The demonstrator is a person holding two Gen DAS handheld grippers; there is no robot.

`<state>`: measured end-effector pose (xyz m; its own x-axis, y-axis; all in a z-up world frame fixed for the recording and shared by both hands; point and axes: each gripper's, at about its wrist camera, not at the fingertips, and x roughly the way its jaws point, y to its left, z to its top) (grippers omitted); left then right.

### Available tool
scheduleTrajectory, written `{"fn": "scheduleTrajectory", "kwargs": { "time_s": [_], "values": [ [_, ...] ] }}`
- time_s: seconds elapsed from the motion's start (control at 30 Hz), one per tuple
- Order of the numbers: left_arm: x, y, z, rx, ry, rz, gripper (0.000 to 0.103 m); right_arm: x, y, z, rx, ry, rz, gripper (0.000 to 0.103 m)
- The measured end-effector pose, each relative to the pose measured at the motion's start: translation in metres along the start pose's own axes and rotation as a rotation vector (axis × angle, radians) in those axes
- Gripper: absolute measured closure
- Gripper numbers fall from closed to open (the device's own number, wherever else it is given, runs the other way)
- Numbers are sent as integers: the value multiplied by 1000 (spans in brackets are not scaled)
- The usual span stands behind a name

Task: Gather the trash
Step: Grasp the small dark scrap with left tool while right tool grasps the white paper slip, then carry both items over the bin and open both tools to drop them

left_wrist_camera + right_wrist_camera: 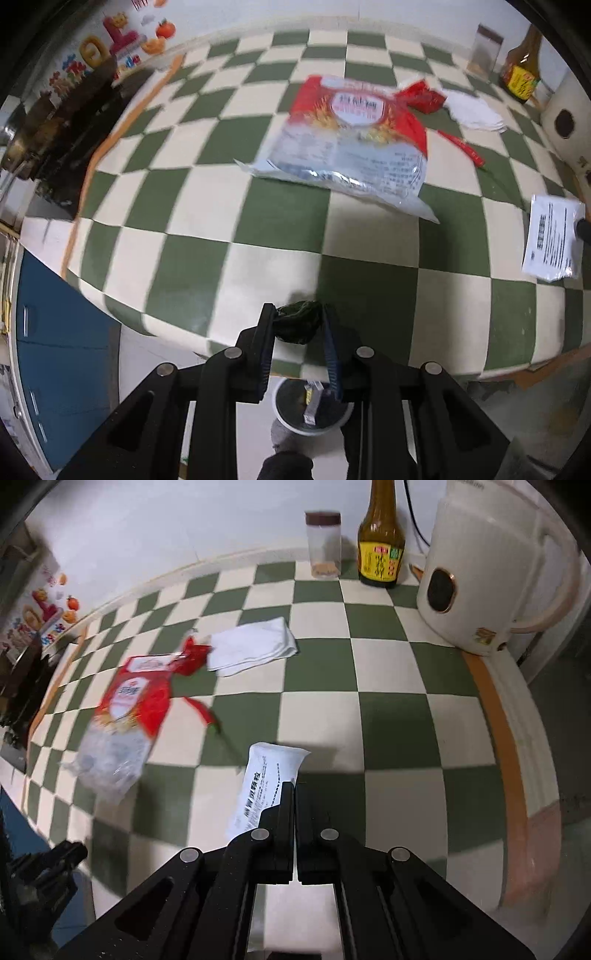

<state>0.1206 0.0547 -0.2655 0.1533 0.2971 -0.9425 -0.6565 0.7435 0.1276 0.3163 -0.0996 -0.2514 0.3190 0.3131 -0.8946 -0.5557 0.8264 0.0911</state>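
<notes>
The left gripper [298, 323] has its two black fingers [266, 332] pinching a small crumpled dark green wrapper [297, 321], held over the near edge of the green-and-cream checkered surface [229, 206]. Below the fingers, past that edge, stands a round white-rimmed bin [314, 410] with a small clear packet [312, 404] lying in it.

The right gripper [295, 794] has its black fingers [286, 805] pressed together on the edge of a flat white sachet with black printed text [266, 779], which hangs to the left of the fingers above the checkered surface. The same sachet appears at the right edge of the left wrist view.

Further out on the surface lies a large clear plastic bag with a red and white printed top [354, 144], flat and empty-looking. Just beyond its red end sits a crumpled red wrapper [424, 96], and beside the bag a thin red strip [461, 146] rests on the squares. A folded white cloth [251, 650] lies next to the red wrapper.

Along the far wall stand a clear plastic jar with a brown lid [323, 544], a brown glass bottle with a yellow label [380, 550] just beside it, and a cream-coloured electric kettle [491, 576] at the right. At the left end of the surface is a dark, blurred mass I cannot identify, and below the edge a blue cabinet [62, 354] shows.
</notes>
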Motion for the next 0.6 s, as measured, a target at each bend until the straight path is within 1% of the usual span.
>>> {"fn": "scheduleTrajectory", "kwargs": {
  "time_s": [0.03, 0.13, 0.17, 0.27, 0.37, 0.4, 0.47, 0.5, 0.53, 0.57, 0.6],
  "values": [
    [-6, 2, -3, 7, -19, -2, 82, -11, 2, -8, 1, -8, 1, 103],
    [-32, 15, -17, 37, -110, -14, 82, -43, 16, -36, 11, -41, -4, 103],
    [-36, 18, -17, 46, -132, -19, 82, -56, 23, -49, 21, -52, -6, 103],
    [-58, 36, -34, 89, -218, -29, 82, -84, 39, -81, 50, -79, -2, 103],
    [-80, 51, -60, 138, -291, -33, 82, -113, 59, -120, 87, -105, 8, 103],
    [-87, 56, -74, 155, -309, -37, 82, -120, 66, -135, 100, -111, 13, 103],
    [-91, 65, -93, 173, -315, -43, 82, -133, 80, -172, 125, -106, 23, 103],
    [-91, 70, -105, 182, -306, -49, 82, -135, 84, -185, 131, -99, 24, 103],
    [-88, 76, -117, 188, -284, -61, 82, -134, 92, -206, 140, -77, 26, 103],
    [-84, 80, -128, 192, -261, -70, 82, -133, 95, -219, 142, -63, 27, 103],
    [-78, 82, -136, 199, -241, -75, 82, -127, 101, -240, 143, -30, 27, 103]
  ]
}}
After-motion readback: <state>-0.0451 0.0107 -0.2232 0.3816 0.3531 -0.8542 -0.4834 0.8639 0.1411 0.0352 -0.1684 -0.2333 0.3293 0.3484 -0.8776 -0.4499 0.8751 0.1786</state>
